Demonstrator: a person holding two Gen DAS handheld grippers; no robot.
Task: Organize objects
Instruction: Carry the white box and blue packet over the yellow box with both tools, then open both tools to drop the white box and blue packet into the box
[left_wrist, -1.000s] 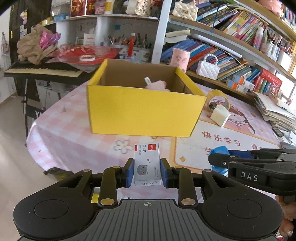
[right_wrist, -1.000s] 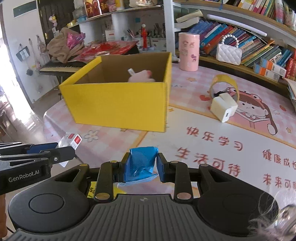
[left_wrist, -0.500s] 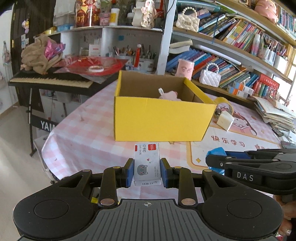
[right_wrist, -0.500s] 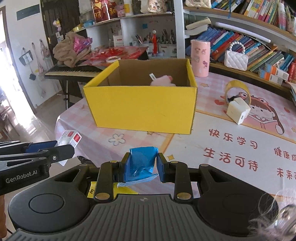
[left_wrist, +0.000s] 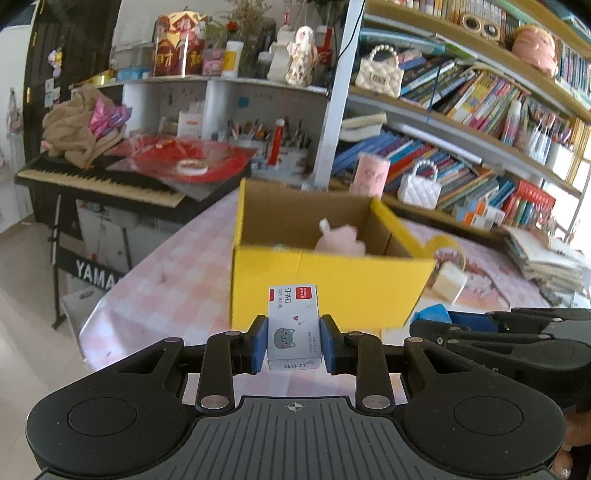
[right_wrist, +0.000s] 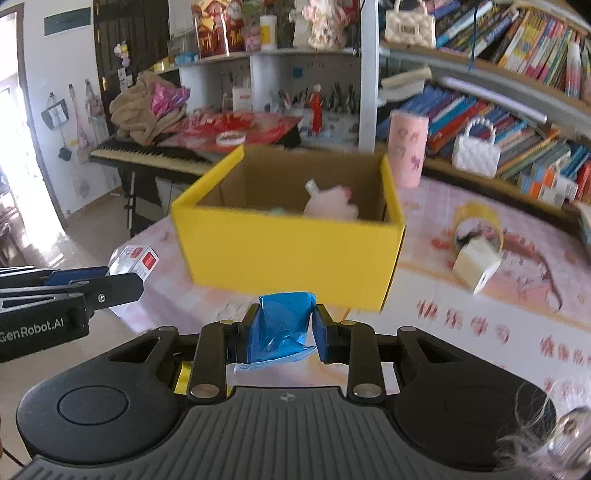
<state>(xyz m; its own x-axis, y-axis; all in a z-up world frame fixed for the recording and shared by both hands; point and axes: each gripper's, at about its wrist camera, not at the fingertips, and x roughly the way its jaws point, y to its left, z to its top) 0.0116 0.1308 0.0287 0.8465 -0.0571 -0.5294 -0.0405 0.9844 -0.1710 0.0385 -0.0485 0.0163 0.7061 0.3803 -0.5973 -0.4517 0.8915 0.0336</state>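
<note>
My left gripper (left_wrist: 293, 343) is shut on a small white staple box (left_wrist: 293, 325) with a red label and a grey cat face. My right gripper (right_wrist: 282, 334) is shut on a crumpled blue packet (right_wrist: 282, 326). Both hang in front of the near wall of an open yellow cardboard box (left_wrist: 325, 280) (right_wrist: 288, 254) on the pink checked table. A pink plush toy (left_wrist: 341, 240) (right_wrist: 328, 203) lies inside the box. The right gripper's fingers and blue packet (left_wrist: 432, 314) show at the right of the left wrist view; the left gripper with the staple box (right_wrist: 138, 258) shows at the left of the right wrist view.
A white charger block (right_wrist: 476, 264) and a yellow tape roll (right_wrist: 476, 218) lie on the table (right_wrist: 498, 332) right of the box. A pink cup (right_wrist: 408, 147) stands behind it. Bookshelves line the back; a keyboard piano (left_wrist: 99, 181) stands left of the table edge.
Both grippers have risen and pulled back from the yellow box, which now looks smaller and farther; more of its inside shows. Both grips are unchanged.
</note>
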